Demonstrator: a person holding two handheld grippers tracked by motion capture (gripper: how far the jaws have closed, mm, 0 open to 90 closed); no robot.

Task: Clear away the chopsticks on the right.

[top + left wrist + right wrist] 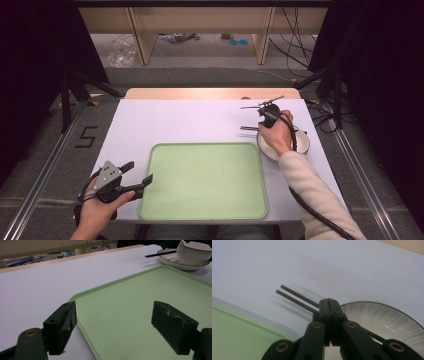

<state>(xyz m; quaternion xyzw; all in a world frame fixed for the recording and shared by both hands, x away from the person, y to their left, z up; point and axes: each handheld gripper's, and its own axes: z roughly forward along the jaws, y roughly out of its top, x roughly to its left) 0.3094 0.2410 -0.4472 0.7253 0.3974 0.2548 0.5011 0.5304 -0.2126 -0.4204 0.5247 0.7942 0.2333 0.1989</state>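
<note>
With the tray (204, 181) still bare, little can be judged done: the chopsticks (297, 298) are pinched in the right gripper (329, 305) above the plate (382, 315), while the left gripper (113, 320) is held spread over the tray's near corner

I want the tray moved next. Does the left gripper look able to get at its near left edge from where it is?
Probably yes: the left gripper is open, beside the tray's left rim, with nothing between them.
</note>
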